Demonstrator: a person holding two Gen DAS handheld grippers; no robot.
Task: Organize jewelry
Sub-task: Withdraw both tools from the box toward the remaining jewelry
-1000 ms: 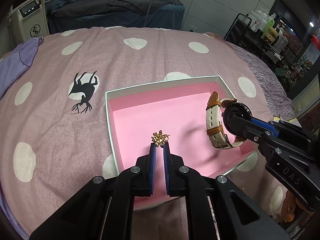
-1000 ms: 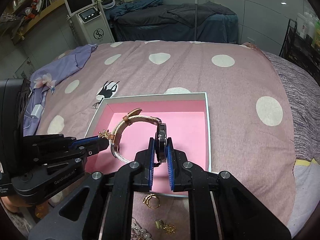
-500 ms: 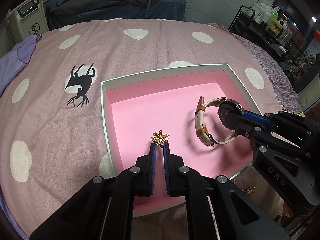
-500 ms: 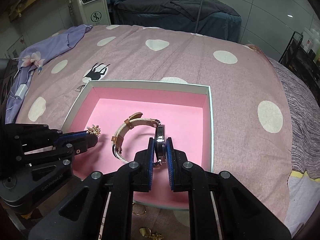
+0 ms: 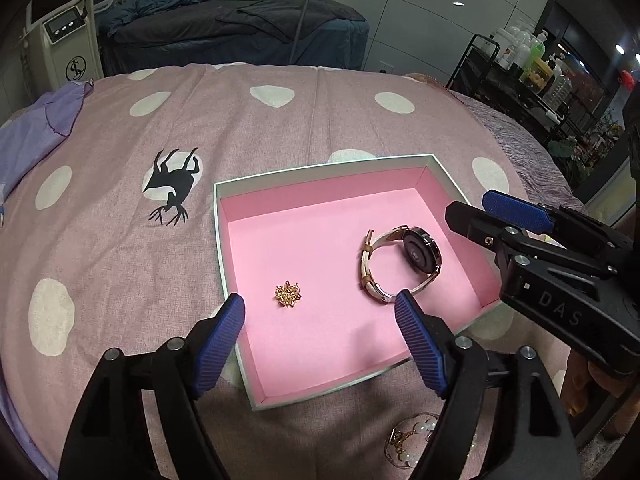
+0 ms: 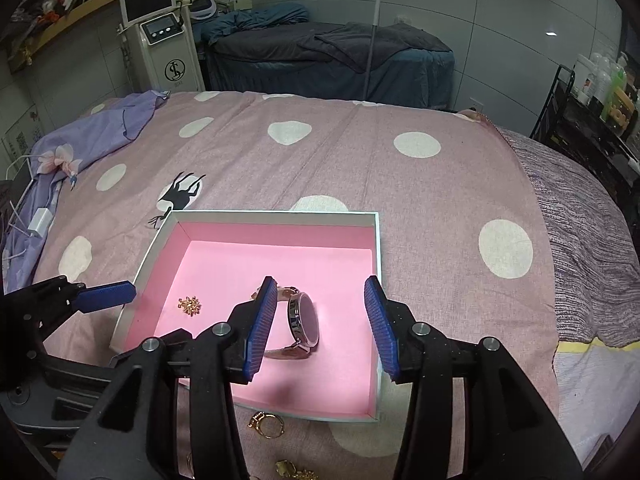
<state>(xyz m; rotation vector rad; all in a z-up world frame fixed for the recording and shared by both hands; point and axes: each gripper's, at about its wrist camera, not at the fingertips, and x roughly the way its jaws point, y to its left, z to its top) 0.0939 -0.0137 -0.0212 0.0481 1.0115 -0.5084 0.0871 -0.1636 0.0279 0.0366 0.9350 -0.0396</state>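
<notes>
On the black body of my right gripper (image 5: 516, 224), seen from my left one, I read the letters "DAS". Behind the polka-dot bed (image 6: 360, 168), a white machine (image 6: 168, 52) bears a round emblem with an ornate "S"; I can read nothing else.

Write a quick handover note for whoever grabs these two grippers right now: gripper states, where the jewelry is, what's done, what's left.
Left gripper: jaws opening, nothing between them.
Right gripper: jaws opening around the watch, not pressing it.
Done: gold brooch and watch lie apart on the floor of the pink box.
Left: gold ring, another gold piece and a pearl piece lie on the polka-dot cloth at the box's near side; they probably go in next.
</notes>
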